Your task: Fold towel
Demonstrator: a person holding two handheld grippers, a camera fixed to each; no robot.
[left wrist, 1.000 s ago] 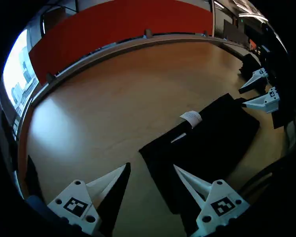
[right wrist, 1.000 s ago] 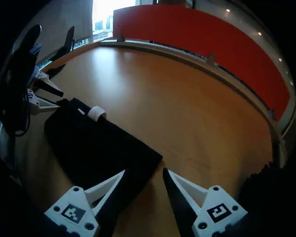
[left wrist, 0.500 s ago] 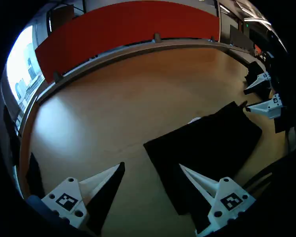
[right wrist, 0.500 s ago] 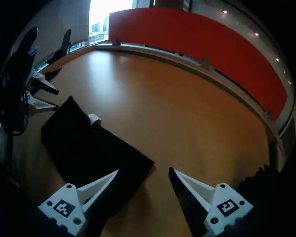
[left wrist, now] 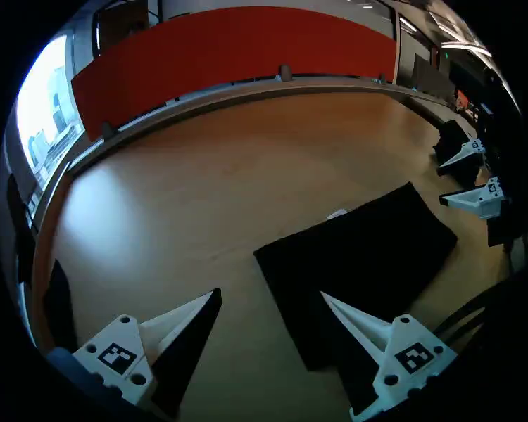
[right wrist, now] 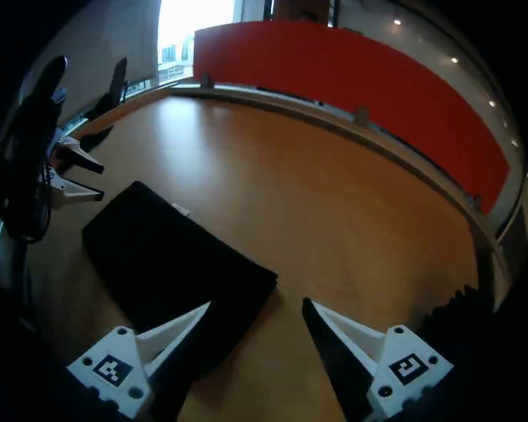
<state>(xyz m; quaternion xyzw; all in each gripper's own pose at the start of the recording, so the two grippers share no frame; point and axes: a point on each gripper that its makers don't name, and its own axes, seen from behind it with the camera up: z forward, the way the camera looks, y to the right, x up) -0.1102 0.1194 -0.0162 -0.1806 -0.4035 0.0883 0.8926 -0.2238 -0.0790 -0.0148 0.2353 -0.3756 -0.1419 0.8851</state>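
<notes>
On the wooden table (left wrist: 193,176), the black towel (left wrist: 355,260) lies flat as a folded rectangle between the two grippers. Its long axis runs from one gripper toward the other, with a short end facing each.

From the left gripper view, the left gripper (left wrist: 271,294) stands spread wide with nothing between its fingers. Its right finger overlaps the towel's near corner, while its left finger is over bare wood; whether the right finger touches the cloth I cannot tell. From there the towel stretches away to the right, its far short end pointing at the right gripper (left wrist: 440,183), with a strip of bare wood between them. A small white tag (left wrist: 336,213) peeks out at the towel's far long edge.

From the right gripper view, the right gripper (right wrist: 257,302) is likewise spread apart and grips nothing. Its left finger sits over the near end of the towel (right wrist: 172,271), its right finger over the bare table (right wrist: 320,204). The towel reaches away to the left, and its far end stops just short of the left gripper (right wrist: 103,184), whose fingers are parted and clear of the cloth. The tag (right wrist: 181,209) shows at the edge facing the middle of the table.
</notes>
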